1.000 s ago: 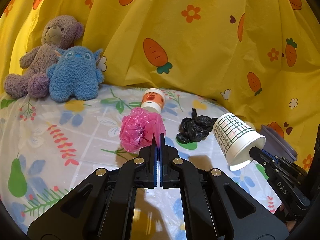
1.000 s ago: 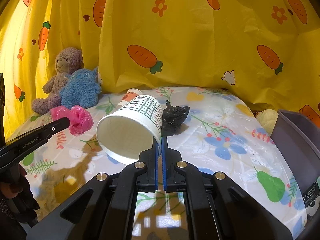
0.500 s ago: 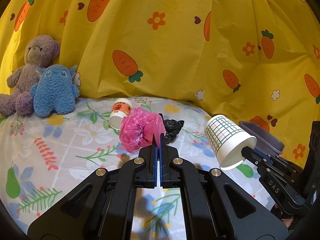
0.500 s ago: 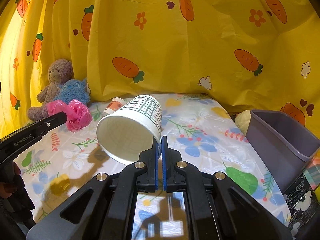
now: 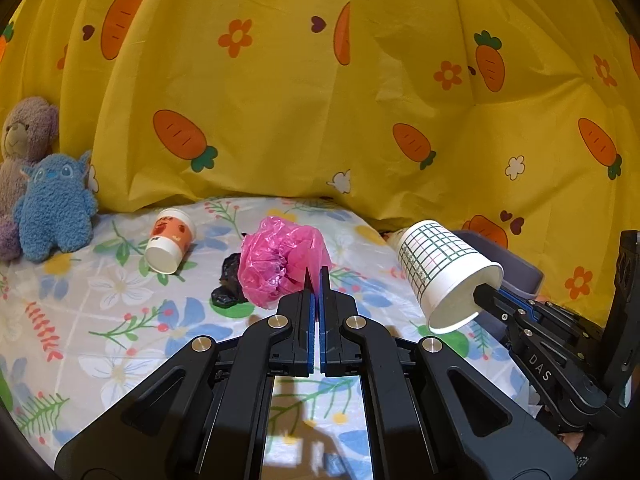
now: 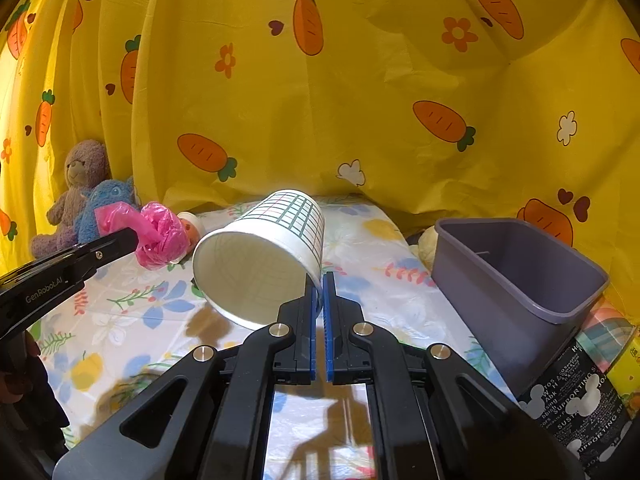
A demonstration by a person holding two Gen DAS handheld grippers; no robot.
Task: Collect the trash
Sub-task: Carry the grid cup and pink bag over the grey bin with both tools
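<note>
Your left gripper point(image 5: 315, 280) is clamped on the pink bag point(image 5: 280, 266), lifted off the table point(image 5: 120, 320). Your right gripper point(image 6: 319, 286) pinches the rim of the checked cup point(image 6: 264, 256), mouth facing you. The grey bin point(image 6: 516, 272) sits just right of it.

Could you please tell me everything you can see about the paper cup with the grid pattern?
The grid-patterned paper cup is white, with green and red lines crossing on its outer wall and a plain white inside. It looks empty. The right tool is shut on its rim, holding it tipped on its side above the flowered tablecloth, mouth toward the camera. The purple bin stands to its right.
</note>
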